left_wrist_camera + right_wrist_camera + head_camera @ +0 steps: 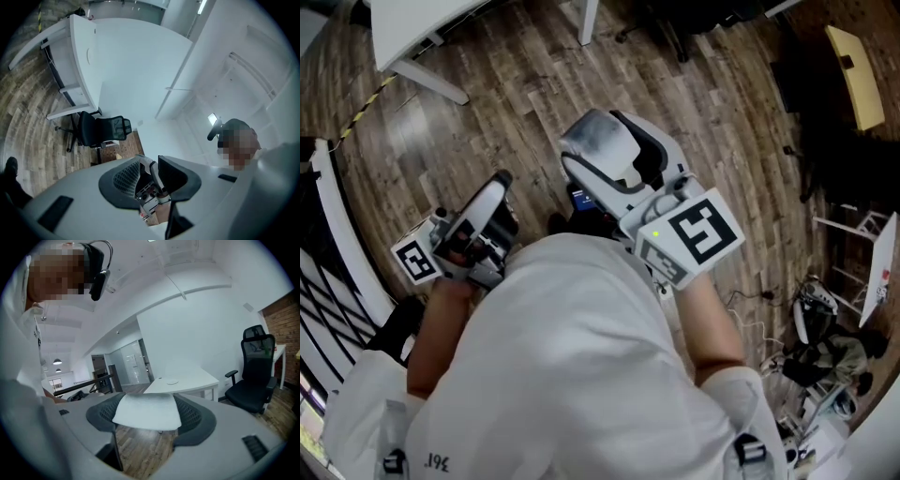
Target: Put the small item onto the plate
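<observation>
Gripping what looks like the small item [146, 414], a flat white piece, across the right gripper [147, 401]; holding the left gripper [150, 163] slightly parted, empty. Pointing right jaws toward a distant table [197, 379], possibly carrying the plate [172, 380], well apart, straight ahead.

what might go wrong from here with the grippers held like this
The white item spans the right gripper's jaws over wood floor; a slip would likely drop it there. No plate shows in any view, so the person must find it first. The left gripper, open, sits close and might knock it.
</observation>
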`<action>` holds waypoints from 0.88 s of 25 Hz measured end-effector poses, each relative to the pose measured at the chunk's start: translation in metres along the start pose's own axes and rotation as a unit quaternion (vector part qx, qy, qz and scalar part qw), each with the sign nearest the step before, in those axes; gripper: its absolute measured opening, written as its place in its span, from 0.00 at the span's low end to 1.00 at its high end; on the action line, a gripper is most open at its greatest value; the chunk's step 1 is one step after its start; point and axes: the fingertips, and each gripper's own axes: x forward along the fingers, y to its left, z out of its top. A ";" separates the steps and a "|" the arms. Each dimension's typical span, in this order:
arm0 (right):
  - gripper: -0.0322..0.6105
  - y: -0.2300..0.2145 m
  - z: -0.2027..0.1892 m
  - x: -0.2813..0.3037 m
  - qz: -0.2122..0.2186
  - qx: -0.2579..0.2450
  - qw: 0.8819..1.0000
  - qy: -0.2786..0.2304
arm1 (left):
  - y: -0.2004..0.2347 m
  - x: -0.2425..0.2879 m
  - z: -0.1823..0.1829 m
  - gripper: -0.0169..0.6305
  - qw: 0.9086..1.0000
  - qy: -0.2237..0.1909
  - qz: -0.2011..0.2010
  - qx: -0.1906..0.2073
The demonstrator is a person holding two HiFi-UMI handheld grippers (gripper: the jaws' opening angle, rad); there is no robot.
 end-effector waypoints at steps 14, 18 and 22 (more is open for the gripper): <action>0.54 -0.167 0.065 0.118 0.042 -0.018 0.999 0.022 | 0.063 0.114 0.124 0.21 0.997 -0.049 0.047 0.031; 0.54 -0.187 0.073 0.146 0.054 -0.011 0.998 0.030 | 0.072 0.126 0.155 0.21 0.995 -0.075 0.056 0.034; 0.54 -0.190 0.078 0.181 0.069 -0.015 0.997 0.044 | 0.078 0.120 0.194 0.21 0.992 -0.103 0.057 0.045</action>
